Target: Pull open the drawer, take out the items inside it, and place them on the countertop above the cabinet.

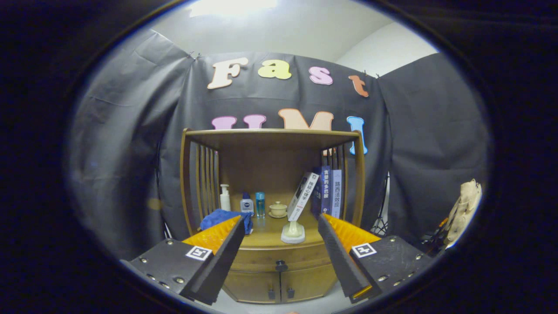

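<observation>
A wooden cabinet (pixel 272 174) stands ahead of me against the booth wall. Its drawer (pixel 261 258) with a small dark knob (pixel 281 265) is closed, just below the countertop (pixel 266 235). My gripper (pixel 281 244) is open, its two fingers spread wide either side of the drawer front and some way short of it, with nothing between them. On the countertop a pale green figure on a white base (pixel 293 232) stands near the front edge. A blue cloth (pixel 224 218) lies at the left, partly behind my left finger.
At the back of the countertop stand a white pump bottle (pixel 225 197), a small blue-capped bottle (pixel 246 204), a blue glass (pixel 260 204), a lidded cup (pixel 277 209) and several books (pixel 320 192). Two small doors (pixel 279 285) lie under the drawer. A beige bag (pixel 466 205) hangs at right.
</observation>
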Demonstrator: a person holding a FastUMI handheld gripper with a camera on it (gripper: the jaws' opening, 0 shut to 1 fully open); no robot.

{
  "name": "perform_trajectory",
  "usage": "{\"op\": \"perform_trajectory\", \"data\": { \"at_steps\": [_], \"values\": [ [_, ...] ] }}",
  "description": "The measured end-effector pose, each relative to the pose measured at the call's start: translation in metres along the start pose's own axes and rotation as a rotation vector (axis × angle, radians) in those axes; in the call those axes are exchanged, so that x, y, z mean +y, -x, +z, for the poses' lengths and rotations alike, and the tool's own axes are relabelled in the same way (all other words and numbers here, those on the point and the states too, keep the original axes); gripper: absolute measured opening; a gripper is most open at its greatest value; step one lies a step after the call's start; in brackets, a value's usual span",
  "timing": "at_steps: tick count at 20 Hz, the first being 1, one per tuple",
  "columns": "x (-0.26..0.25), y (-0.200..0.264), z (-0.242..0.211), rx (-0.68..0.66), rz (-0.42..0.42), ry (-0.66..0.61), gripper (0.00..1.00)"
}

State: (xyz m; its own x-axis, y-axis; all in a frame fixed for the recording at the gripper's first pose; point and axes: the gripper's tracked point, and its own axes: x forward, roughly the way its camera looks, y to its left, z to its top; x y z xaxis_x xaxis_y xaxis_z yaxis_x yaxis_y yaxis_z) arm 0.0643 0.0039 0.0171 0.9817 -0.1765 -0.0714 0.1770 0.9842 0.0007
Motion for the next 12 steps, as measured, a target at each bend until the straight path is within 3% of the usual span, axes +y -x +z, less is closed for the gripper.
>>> {"op": "perform_trajectory", "data": {
  "at_steps": [12],
  "values": [
    [0.009, 0.018, 0.002, -0.026, 0.037, 0.078, 1.00]
  ]
}}
